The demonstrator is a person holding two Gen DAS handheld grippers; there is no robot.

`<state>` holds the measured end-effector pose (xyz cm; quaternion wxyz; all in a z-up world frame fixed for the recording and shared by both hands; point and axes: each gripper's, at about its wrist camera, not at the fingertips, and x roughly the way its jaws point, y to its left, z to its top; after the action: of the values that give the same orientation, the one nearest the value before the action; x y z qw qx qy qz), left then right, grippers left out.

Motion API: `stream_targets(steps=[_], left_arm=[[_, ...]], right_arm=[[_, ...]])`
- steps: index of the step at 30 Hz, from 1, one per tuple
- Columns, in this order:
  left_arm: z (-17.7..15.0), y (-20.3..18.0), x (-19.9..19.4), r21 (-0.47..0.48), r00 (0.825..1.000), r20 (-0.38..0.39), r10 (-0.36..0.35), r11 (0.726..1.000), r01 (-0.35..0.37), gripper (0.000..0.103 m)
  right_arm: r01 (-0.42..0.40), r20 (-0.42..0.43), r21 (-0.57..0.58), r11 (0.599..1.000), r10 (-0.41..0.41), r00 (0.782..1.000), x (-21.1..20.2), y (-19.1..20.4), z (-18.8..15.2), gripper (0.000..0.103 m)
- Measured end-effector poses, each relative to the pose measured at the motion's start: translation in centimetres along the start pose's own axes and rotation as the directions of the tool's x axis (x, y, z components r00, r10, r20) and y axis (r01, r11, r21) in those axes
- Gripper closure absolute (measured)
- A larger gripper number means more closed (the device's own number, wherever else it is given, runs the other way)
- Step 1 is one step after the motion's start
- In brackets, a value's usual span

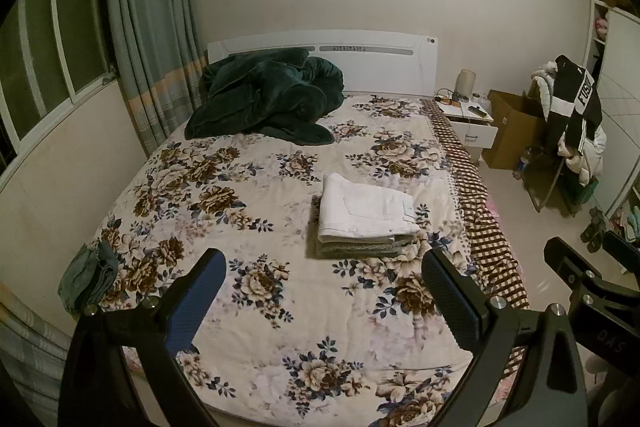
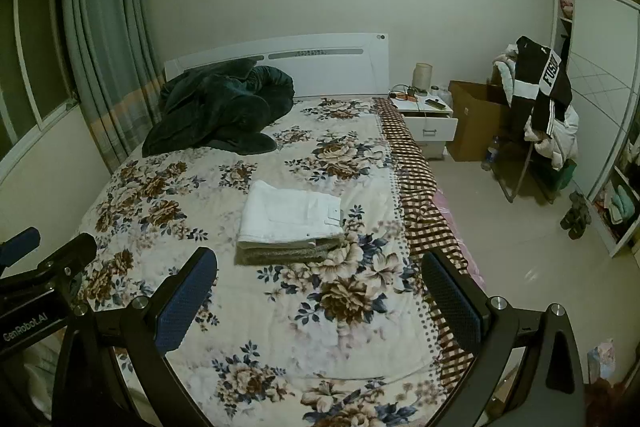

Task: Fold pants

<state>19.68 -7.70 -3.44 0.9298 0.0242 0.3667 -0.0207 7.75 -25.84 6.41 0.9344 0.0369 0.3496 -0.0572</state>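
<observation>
Our left gripper (image 1: 320, 301) is spread wide, nothing between the fingers, held above the near end of the bed (image 1: 280, 347). Our right gripper (image 2: 318, 301) is the same: fingers wide apart, empty, above the near right part of the bed. Each gripper shows in the other's view: the right one at the right edge of the left wrist view with "DAS" on its body, the left one at the left edge of the right wrist view with "GenRobot.AI" printed on it.

White pants (image 1: 366, 209) lie folded into a neat rectangle on the floral bedspread, right of centre, well ahead of both grippers. They sit on top of a grey folded garment (image 1: 360, 249); 2 items in the stack.

A small teal cloth (image 1: 86, 275) is bunched at the bed's left edge. A dark green blanket (image 1: 268, 99) is heaped at the head of the bed, against the white headboard (image 1: 380, 67). The headboard has a strip of writing, too small to read.

Right of the bed stands a white nightstand (image 1: 470, 123) with its drawer pulled out, then a cardboard box (image 1: 512, 127). A black-and-white jacket (image 1: 576, 107) hangs over a rack; we read "FUSI" on it, the rest hidden by a fold.
</observation>
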Motion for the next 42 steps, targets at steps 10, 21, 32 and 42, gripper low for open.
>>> stream_targets(steps=[10, 21, 32, 42], left_arm=[[-0.1, 0.4, -0.7, -0.013, 1.000, -0.001, 0.013, 1.000, -0.013, 0.003], [-0.3, 0.7, -1.1, -0.010, 0.999, -0.001, 0.034, 0.999, -0.034, 0.003], [-0.1, 0.4, -1.7, -0.006, 0.999, 0.020, 0.046, 0.999, -0.046, 0.003], [-0.1, 0.5, -2.0, -0.009, 0.998, 0.023, 0.055, 0.998, -0.054, 0.003]], right_arm=[[-0.001, -0.001, -0.009, 1.000, 0.001, 1.000, -0.2, 0.4, -0.5, 0.000], [-0.017, -0.012, -0.029, 0.999, 0.016, 1.000, 0.0, 0.9, -0.6, 0.000], [-0.022, -0.012, -0.033, 0.999, 0.022, 1.000, 0.2, 1.0, -0.5, 0.000], [-0.031, -0.019, -0.032, 0.999, 0.030, 0.999, 0.1, 1.1, -0.3, 0.000]])
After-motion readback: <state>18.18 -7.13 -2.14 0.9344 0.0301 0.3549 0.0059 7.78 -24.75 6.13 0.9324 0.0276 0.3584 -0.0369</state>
